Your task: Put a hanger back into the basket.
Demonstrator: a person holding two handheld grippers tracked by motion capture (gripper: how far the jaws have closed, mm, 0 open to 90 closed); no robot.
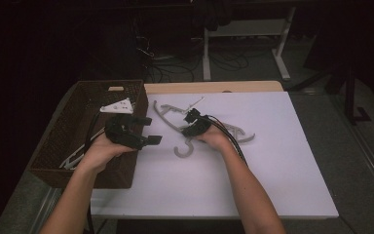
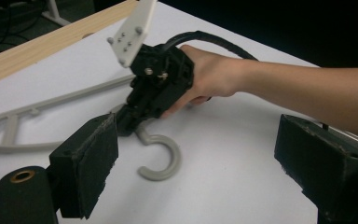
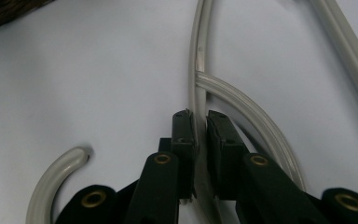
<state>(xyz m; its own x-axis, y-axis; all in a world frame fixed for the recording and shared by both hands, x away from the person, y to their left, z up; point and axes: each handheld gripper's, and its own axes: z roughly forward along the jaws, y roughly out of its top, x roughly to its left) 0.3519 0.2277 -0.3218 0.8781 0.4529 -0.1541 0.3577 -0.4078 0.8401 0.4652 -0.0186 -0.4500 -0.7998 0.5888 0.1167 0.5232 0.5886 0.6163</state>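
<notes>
Two grippers in play. Right gripper (image 3: 200,122) has its jaws pinched on the thin bar of the grey hanger (image 1: 233,130), which lies flat on the white table (image 1: 272,185) near centre, hook (image 2: 161,158) pointing toward the near edge. Left gripper (image 1: 146,129) is wide open, holding nothing, hovering at the right rim of the wicker basket (image 1: 63,141). Advice: confirm pads are square on the bar before lifting; lift level so the hook doesn't drag, then carry left to the basket.

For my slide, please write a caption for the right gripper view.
Right gripper shut on the grey plastic hanger lying on the white table.
</notes>
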